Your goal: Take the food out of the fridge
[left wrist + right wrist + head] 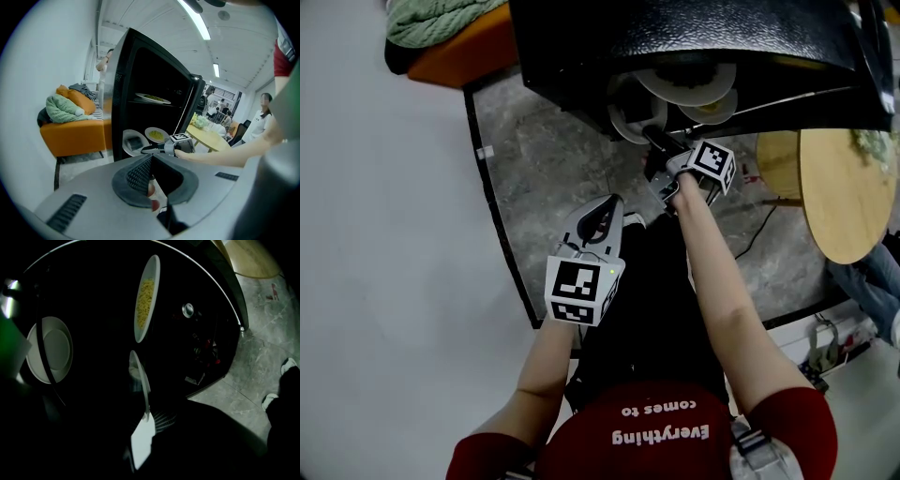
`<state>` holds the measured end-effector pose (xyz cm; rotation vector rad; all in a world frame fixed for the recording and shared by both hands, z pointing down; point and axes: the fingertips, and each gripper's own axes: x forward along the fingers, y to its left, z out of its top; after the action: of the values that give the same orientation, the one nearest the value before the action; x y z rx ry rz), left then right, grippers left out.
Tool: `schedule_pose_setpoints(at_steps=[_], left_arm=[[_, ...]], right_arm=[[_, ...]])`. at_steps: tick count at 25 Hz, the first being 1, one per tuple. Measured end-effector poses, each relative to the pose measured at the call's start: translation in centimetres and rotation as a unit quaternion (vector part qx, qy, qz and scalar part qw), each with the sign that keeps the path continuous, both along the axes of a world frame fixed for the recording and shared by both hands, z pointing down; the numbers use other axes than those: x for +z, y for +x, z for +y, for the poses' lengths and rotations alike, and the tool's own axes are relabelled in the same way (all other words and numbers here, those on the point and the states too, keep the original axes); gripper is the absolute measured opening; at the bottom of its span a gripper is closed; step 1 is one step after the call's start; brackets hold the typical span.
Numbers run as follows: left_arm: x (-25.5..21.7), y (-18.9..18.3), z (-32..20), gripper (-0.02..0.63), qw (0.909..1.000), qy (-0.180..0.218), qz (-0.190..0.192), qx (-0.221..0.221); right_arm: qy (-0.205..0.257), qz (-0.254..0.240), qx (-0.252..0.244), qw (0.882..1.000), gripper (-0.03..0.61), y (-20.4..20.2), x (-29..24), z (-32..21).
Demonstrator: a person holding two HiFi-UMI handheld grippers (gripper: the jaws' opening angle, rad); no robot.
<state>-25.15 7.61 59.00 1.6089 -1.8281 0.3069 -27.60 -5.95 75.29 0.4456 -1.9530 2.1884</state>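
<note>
Clamping the near rim of a white plate [139,380], your right gripper [148,422] reaches into the open black fridge [694,37]. That plate sits on the lower shelf, edge-on between the pads. Something grey lies on it, can't tell what. A second plate [144,296] with yellow food is just beside it. Your left gripper [609,208] hangs outside over the stone floor [544,159], jaws closed together, nothing in them.
</note>
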Motion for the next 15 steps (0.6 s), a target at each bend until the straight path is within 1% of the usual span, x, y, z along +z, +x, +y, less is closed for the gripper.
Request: schedule_pose_setpoints(at_steps=[4, 8, 13, 15], left_arm=[[-0.3, 0.3, -0.6, 0.005, 1.0, 0.004, -0.003, 0.006], [-1.2, 1.3, -1.1, 0.005, 0.9997, 0.005, -0.012, 0.022], [-3.1, 3.0, -1.4, 0.005, 0.9995, 0.009, -0.005, 0.03], [-4.4, 3.6, -1.5, 0.005, 0.9994, 0.014, 0.0, 0.032]], right_arm=[[-0.011, -0.005, -0.004, 1.0, 0.035, 1.2, 0.0, 1.3], [-0.02, -0.009, -0.012, 1.0, 0.035, 3.7, -0.6, 3.4], [-0.037, -0.009, -0.039, 0.998, 0.035, 7.6, -3.0, 6.7], [-0.041, -0.019, -0.047, 0.998, 0.035, 8.6, -4.8, 7.5]])
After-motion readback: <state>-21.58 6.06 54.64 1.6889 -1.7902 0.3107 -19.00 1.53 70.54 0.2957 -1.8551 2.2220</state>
